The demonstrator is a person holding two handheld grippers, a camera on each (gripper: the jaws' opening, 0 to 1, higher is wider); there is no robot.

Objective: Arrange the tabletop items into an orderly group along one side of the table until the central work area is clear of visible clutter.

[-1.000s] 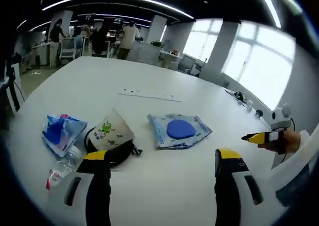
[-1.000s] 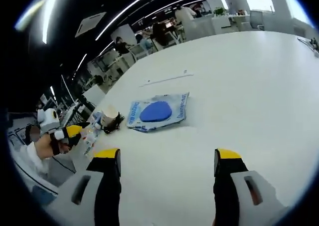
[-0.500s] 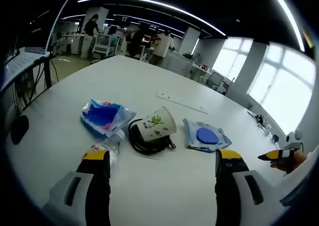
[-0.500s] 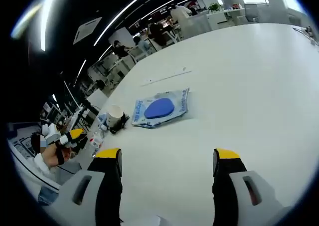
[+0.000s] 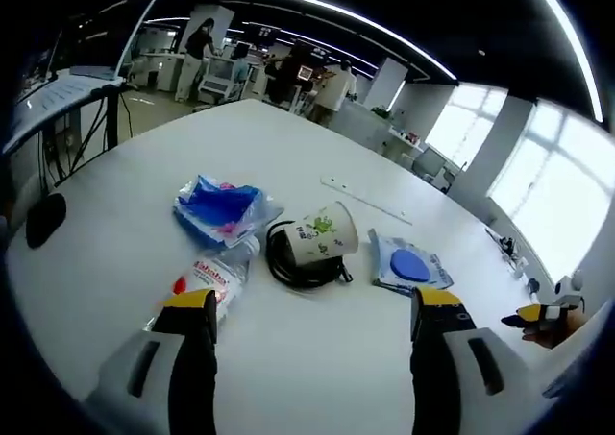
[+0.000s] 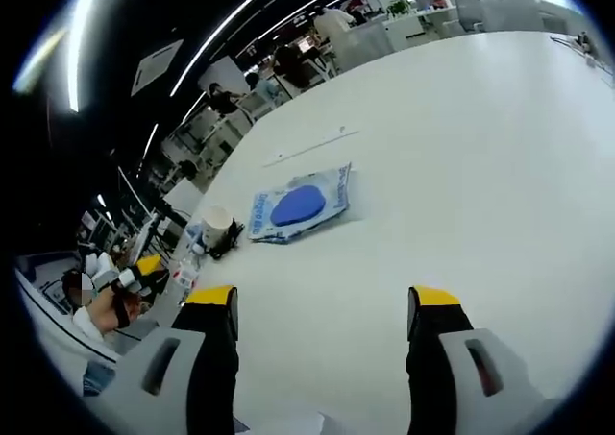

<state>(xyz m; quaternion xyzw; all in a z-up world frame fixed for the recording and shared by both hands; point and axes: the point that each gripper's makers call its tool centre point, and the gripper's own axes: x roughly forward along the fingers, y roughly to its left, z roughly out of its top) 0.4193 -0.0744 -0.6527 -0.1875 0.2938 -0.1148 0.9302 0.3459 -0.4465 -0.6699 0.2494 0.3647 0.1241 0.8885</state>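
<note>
White plastic and paper lie together on the big white table (image 5: pixel 115 262). In the left gripper view, five things sit near its middle: a small water bottle (image 5: pixel 213 280) lying on its side, a crumpled blue bag (image 5: pixel 223 209) just behind it, a coil of black cable (image 5: pixel 298 265) with a paper cup (image 5: pixel 327 234) tipped over on top of it, and a flat packet with a blue disc (image 5: pixel 407 266) to the right of the cable.

The left gripper (image 5: pixel 307 310) hangs over the near part of the table with its jaws wide apart and nothing between them. The right gripper (image 6: pixel 322 305) is also spread wide and empty; from its side the packet (image 6: pixel 300 205) and the cup (image 6: pixel 217 224) lie well ahead of it.

I think all of these are light. The cup is thin paper, so it will crush under a hard squeeze; I would take it by the rim or across the wall close to the bottom. The bottle looks nearly empty, smooth and round, so it may roll or slip; a hold across the body at the label seems safest. The bag and the packet are soft and flat, better pinched at one edge or corner. The cable is limp and will hang loose, so I would catch several loops together. The cup must come off it first, I believe.
</note>
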